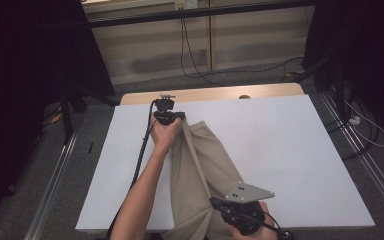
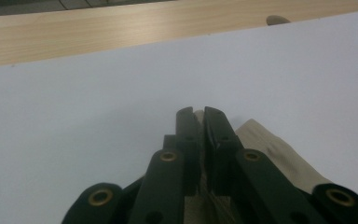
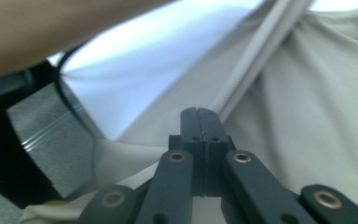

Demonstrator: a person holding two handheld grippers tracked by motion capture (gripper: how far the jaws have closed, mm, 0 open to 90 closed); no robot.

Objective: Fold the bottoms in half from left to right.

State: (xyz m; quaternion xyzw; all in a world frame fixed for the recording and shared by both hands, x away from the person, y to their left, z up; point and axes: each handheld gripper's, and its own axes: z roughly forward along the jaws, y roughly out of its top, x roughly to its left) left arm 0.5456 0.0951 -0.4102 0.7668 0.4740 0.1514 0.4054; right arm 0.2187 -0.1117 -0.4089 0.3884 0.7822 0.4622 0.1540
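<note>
So I'm pinching this limp, light beige cloth garment by its hems, left gripper and right gripper both clamping fabric.

A beige cloth garment lies on the white sheet-covered table, running from the middle of the high view down to the bottom edge, left of centre. At its upper end sits the left black two-jaw gripper, above and left of the cloth's bulk; at its lower end, near the table's front edge, sits the right black two-jaw gripper, to the right of the person's left forearm. Behind the sheet, toward the top of the frame, a light wooden table edge shows, with grey floor beyond it.
</note>
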